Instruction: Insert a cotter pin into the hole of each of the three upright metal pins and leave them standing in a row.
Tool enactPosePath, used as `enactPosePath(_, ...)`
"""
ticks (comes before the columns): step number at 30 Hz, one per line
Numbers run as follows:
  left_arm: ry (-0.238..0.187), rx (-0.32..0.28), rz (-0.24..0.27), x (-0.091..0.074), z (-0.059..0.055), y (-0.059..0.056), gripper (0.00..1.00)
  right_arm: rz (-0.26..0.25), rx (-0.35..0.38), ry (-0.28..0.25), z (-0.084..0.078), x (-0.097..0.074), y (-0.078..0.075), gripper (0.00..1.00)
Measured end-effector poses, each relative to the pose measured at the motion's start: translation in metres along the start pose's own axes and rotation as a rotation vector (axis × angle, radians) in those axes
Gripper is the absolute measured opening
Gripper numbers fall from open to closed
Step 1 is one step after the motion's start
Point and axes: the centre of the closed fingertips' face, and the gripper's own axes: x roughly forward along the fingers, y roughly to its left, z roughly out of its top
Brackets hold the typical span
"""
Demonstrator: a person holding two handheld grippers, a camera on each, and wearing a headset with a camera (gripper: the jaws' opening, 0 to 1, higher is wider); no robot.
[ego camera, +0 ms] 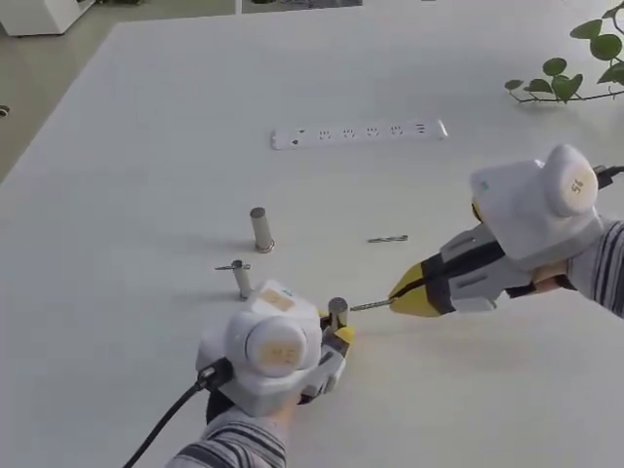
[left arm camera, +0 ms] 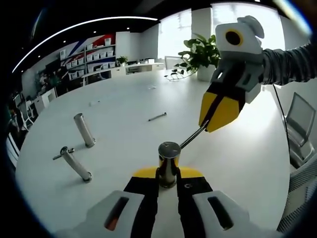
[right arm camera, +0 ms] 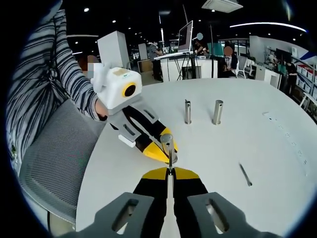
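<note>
The left gripper (left arm camera: 169, 174) has its yellow-tipped fingers clenched on the lower part of a short grey steel pin with a flat round head (left arm camera: 169, 157), which stands upright on the white worktop (ego camera: 146, 146). The right gripper (ego camera: 402, 292) has its fingers closed on one end of a thin silver cotter pin (ego camera: 371, 305). It is held approx. level, w/ the free tip at the top of the held pin. Whether the tip is inside the hole, I cannot tell.

Risks, in my judgement:
- Tip misses the hole & presses on the pin's side, so the pin tilts or slips in the left fingers. Cause: cotter pin not in line w/ the hole.
- Cotter pin is thin & gripped at one end only. Too much push can bend it or turn it in the fingers.
- A grey steel pin w/ a cotter pin through its top (ego camera: 241, 278) stands just beside the left gripper's body, and a plain grey steel pin (ego camera: 260, 229) stands near, behind it. A wide hand move may knock one over & spoil the row.
- A spare silver cotter pin (ego camera: 387, 238) lies loose on the worktop near the right gripper. A careless sweep can roll it away.
</note>
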Motion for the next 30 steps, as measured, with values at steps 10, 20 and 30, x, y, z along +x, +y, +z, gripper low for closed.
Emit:
enactPosePath(10, 0.002, 0.059, -0.059, -0.0005, 0.0001, -0.0005, 0.10, 0.009, 0.014, -0.043, 0.0044, -0.0014, 0.0020, 0.00)
enactPosePath(20, -0.001, 0.080, -0.095, -0.0007, 0.0002, -0.0011, 0.10, 0.012, 0.014, -0.067, 0.0082, 0.0001, 0.0034, 0.00)
enactPosePath(30, 0.001, 0.101, -0.122, -0.0003, 0.0005, -0.0019, 0.10, 0.013, 0.015, -0.078, 0.0052, 0.0019, 0.0031, 0.00)
